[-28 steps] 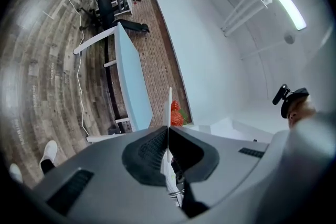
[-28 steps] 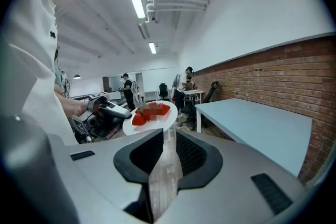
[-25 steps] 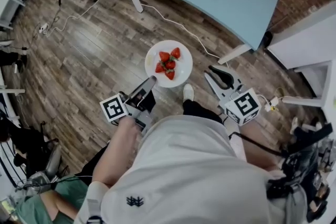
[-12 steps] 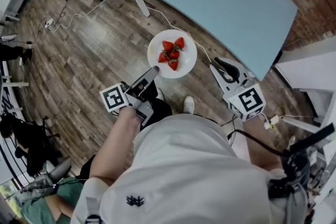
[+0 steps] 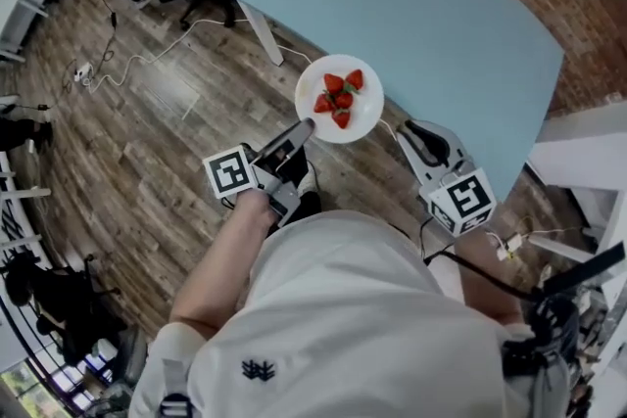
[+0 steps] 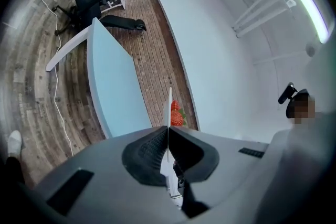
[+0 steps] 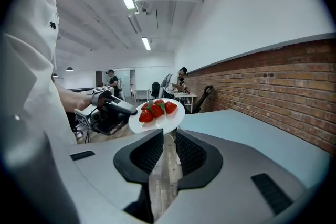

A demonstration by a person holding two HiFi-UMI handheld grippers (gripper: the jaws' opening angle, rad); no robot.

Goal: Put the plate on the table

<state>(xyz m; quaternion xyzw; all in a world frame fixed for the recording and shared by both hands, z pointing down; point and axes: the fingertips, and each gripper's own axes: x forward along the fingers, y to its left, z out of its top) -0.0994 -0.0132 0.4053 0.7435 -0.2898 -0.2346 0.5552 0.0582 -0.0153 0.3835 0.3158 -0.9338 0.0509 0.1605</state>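
A white plate [image 5: 338, 100] carrying three or so red strawberries [image 5: 340, 96] hangs in the air at the near edge of the light blue table [image 5: 441, 24]. My left gripper [image 5: 307, 124] is shut on the plate's near rim. In the left gripper view the plate [image 6: 169, 113] runs edge-on between the jaws, strawberries [image 6: 176, 114] just beyond. My right gripper [image 5: 409, 126] stands open to the plate's right, holding nothing. The right gripper view has the plate [image 7: 156, 115] straight ahead above its jaws, with the left gripper [image 7: 125, 108] on it and the table [image 7: 252, 134] to the right.
Wooden plank floor [image 5: 147, 142] lies below, crossed by a white cable [image 5: 167, 44]. The table's white leg [image 5: 257, 32] stands left of the plate. A brick wall [image 7: 273, 76] runs behind the table. Chairs and people stand far off [image 7: 176, 81].
The left gripper has carried the plate forward and to the right, from over the floor to the table's near edge. The right gripper moved forward alongside it, still open.
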